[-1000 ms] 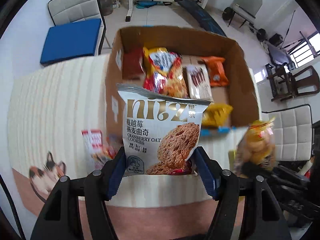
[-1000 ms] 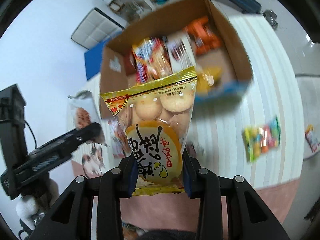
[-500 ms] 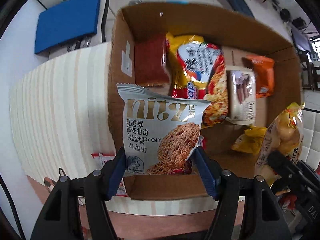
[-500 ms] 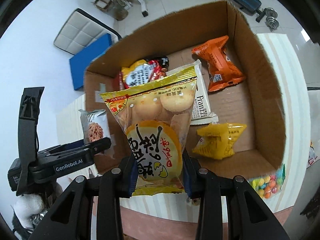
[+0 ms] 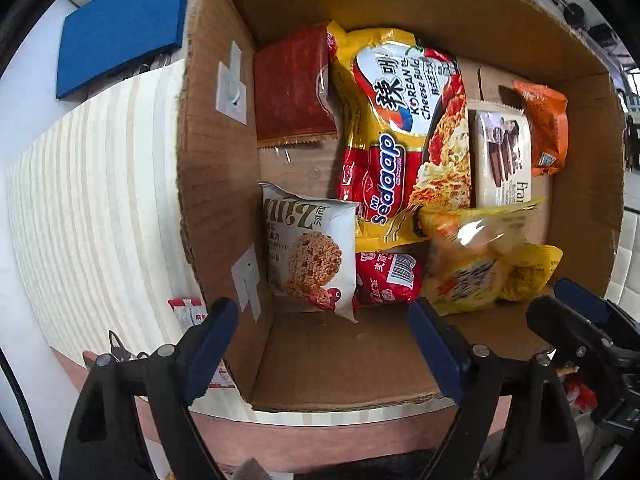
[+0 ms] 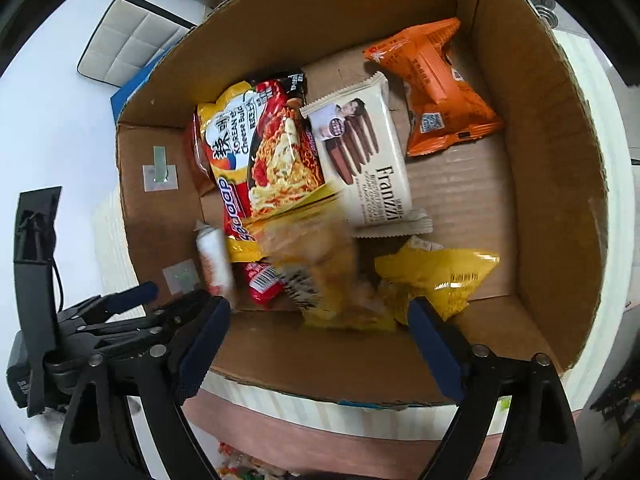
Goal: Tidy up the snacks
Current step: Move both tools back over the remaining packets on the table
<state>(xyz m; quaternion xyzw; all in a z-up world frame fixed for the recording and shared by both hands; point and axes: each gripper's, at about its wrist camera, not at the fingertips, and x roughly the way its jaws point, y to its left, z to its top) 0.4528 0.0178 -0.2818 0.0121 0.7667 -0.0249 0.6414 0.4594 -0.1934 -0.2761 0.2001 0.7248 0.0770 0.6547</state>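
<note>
Both tools have just been opening over the brown cardboard box (image 5: 208, 160) on the striped table (image 5: 100, 200), and nothing sits between their fingers. The left tool (image 5: 324, 328) stands wide apart, its white cranberry oat cookie pack (image 5: 310, 248) lying at the box's left wall. The right tool (image 6: 320, 328) gapes likewise; its blurred yellow biscuit bag (image 6: 324, 276) is dropping near the front. Nine packets appear inside the box, one of each kind. Left outside: one red-and-white sachet (image 5: 186, 312) on the table, so the task seems nearly done.
</note>
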